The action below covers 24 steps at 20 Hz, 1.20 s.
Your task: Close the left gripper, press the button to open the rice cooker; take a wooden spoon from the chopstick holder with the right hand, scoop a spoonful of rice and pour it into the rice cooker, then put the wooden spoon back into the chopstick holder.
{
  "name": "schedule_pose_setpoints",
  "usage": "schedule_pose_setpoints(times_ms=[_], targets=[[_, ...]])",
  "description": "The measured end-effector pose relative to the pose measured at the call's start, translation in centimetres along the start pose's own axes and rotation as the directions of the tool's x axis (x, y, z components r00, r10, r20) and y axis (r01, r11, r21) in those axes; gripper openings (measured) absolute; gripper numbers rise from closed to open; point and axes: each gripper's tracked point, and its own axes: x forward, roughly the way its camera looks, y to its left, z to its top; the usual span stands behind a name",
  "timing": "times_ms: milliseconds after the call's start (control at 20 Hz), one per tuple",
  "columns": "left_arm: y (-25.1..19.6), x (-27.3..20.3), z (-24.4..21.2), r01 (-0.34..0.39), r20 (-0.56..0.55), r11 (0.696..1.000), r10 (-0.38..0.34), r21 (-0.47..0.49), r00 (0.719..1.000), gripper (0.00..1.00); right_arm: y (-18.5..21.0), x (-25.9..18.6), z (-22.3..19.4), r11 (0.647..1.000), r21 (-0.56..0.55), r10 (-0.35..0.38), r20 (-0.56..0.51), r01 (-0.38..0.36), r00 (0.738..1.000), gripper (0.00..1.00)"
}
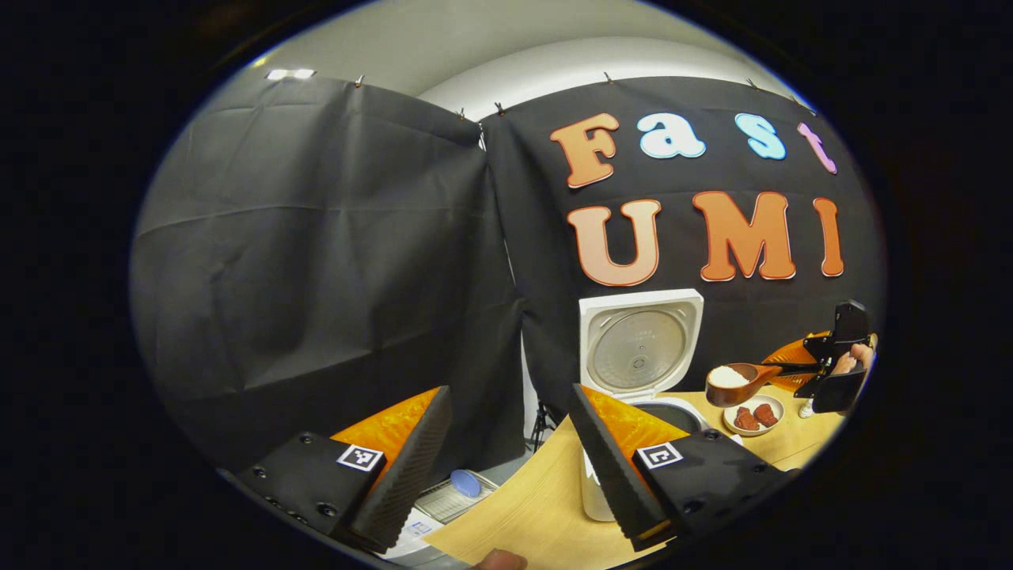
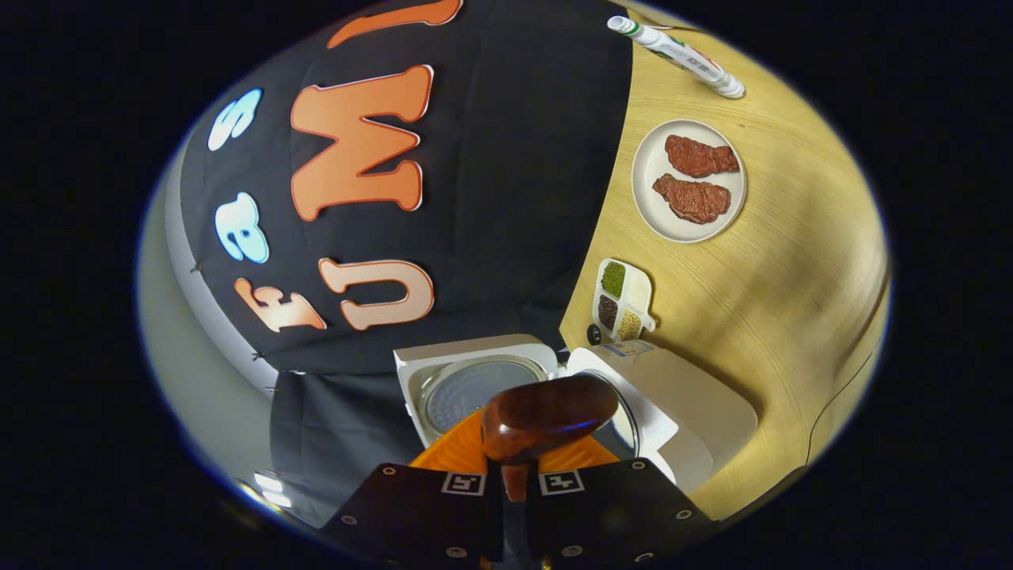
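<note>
Right hand-held gripper (image 2: pixel 510 483) clamps wooden spoon (image 2: pixel 546 416) beside rice cooker (image 2: pixel 696 419) rim

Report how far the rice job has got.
Done: the rice cooker stands with its lid up, and the wooden spoon is loaded with rice. In hand: the right gripper holds the spoon near the cooker's open pot. Left: pouring the rice in and returning the spoon to the chopstick holder.

Your left gripper (image 1: pixel 510 467) is wide open near the table (image 1: pixel 530 507). Far right, your right gripper (image 1: pixel 827 366) holds the wooden spoon (image 1: pixel 748 378), full of rice (image 1: pixel 728 375), beside the open rice cooker (image 1: pixel 639 356).
</note>
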Motion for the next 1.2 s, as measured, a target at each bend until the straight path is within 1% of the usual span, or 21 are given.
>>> schedule_pose_setpoints(times_ms=[100, 200, 300, 450, 500, 650, 850, 950, 1200], targets=[[1.0, 0.5, -0.6, -0.016, -0.016, 1.0, 0.016, -0.006, 1.0, 1.0, -0.2, 1.7, -0.5, 0.998, -0.049, -0.038, -0.003, 0.038, 0.999, 0.1], [1.7, 0.7, -1.2, -0.026, -0.029, 1.0, 0.025, -0.012, 0.999, 1.0, -0.4, 3.3, -1.2, 0.986, -0.14, -0.092, 0.016, 0.094, 0.996, 0.11], [2.1, 0.9, -1.5, -0.03, -0.036, 0.999, 0.029, -0.014, 0.999, 1.0, -0.6, 5.0, -1.1, 0.958, -0.248, -0.138, 0.054, 0.147, 0.989, 0.1], [2.3, 1.5, -2.0, -0.032, -0.048, 0.999, 0.032, -0.01, 0.998, 1.0, 0.4, 6.8, -1.4, 0.917, -0.353, -0.168, 0.081, 0.186, 0.983, 0.1], [2.5, 1.4, -2.2, -0.034, -0.052, 0.999, 0.033, -0.01, 0.998, 0.98, 0.7, 7.4, -1.3, 0.895, -0.401, -0.173, 0.098, 0.198, 0.98, 0.1], [3.0, 1.9, -2.7, -0.039, -0.064, 0.999, 0.038, -0.016, 0.997, 1.0, 1.3, 8.7, -1.2, 0.802, -0.543, -0.194, 0.16, 0.25, 0.968, 0.1], [3.9, 2.4, -3.2, -0.056, -0.079, 0.998, 0.054, -0.018, 0.995, 1.0, 2.4, 9.7, -2.0, 0.673, -0.691, -0.181, 0.193, 0.264, 0.965, 0.11], [3.9, 2.5, -3.5, -0.055, -0.086, 0.998, 0.053, -0.019, 0.995, 1.0, 3.1, 10.0, -2.1, 0.608, -0.747, -0.161, 0.215, 0.269, 0.963, 0.11], [4.0, 3.1, -3.5, -0.051, -0.084, 0.999, 0.049, -0.018, 0.995, 1.0, 4.8, 10.1, -1.9, 0.487, -0.828, -0.112, 0.257, 0.279, 0.96, 0.1]])
